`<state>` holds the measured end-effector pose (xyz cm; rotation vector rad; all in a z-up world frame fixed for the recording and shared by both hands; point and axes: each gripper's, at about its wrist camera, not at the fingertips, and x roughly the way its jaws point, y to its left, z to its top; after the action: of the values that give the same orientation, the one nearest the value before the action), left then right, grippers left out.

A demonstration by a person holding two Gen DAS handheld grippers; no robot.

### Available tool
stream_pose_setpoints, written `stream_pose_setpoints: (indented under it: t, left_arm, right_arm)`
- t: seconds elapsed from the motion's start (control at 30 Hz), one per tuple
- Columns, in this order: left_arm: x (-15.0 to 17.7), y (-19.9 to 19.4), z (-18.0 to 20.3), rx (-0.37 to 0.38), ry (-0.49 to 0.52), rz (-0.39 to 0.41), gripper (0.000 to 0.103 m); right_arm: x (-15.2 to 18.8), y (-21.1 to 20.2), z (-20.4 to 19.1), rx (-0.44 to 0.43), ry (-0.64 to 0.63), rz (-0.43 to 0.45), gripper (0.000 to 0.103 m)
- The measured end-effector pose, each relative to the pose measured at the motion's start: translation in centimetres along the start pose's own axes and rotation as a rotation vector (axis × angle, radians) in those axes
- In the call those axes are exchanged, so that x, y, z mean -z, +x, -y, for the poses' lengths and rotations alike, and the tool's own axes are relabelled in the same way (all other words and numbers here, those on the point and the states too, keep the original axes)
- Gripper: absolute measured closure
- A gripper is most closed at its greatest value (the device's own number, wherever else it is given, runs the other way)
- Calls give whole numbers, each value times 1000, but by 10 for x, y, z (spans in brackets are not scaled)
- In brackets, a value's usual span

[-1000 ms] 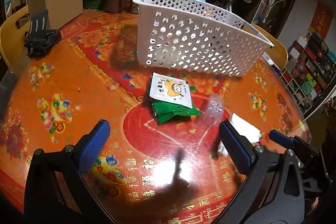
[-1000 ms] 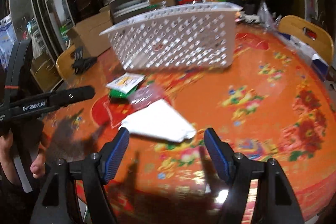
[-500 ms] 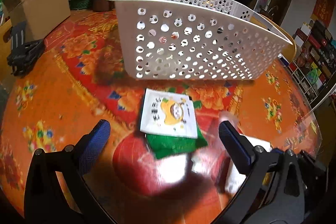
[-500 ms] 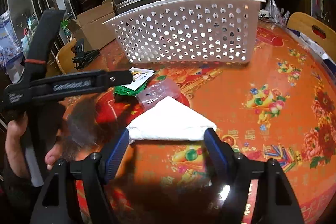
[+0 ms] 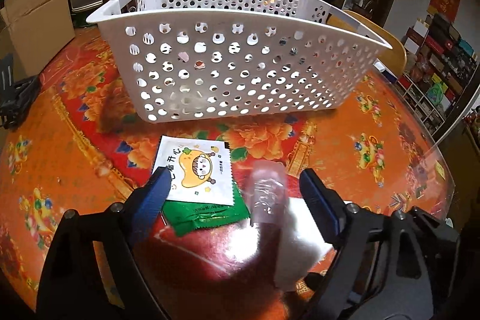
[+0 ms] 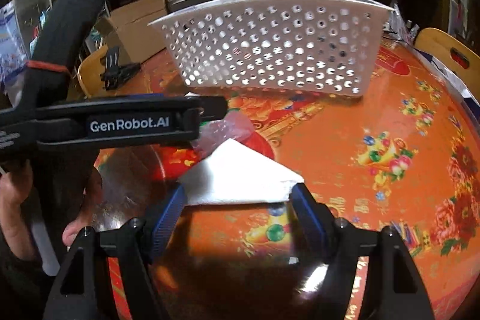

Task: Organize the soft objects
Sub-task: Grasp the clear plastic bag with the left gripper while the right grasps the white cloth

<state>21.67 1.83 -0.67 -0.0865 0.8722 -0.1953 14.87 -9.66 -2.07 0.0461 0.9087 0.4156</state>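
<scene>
Beside basket (image 5: pixel 234 71), left gripper (image 5: pixel 232 194) open over packets (image 5: pixel 196 170)

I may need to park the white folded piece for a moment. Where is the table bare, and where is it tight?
Bare patches: the tablecloth right of the white folded piece, below the basket; and the table's left side, between the basket and the black clip. Crowded: the middle, where the cartoon sachet, green packet and clear bag overlap between both tools.

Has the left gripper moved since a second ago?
Yes. The left gripper has advanced toward the white basket, which looms larger, and now straddles the packets.
</scene>
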Motion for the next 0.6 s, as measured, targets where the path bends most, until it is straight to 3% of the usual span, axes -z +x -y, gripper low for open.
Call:
stream_pose_setpoints:
  t: [0.07, 0.23, 0.47, 0.6]
  left_arm:
    - [3, 1, 1, 6, 3, -3, 21]
    - [11, 2, 4, 29, 14, -6, 28]
    - [16, 5, 16, 25, 57, -9, 39]
    - [18, 12, 24, 16, 78, -20, 51]
  right_arm:
    - [0, 4, -2, 6, -18, -8, 30]
    - [0, 6, -3, 33, -52, -7, 52]
    - [7, -6, 12, 51, -27, 0, 57]
    - [15, -19, 28, 73, 0, 11, 57]
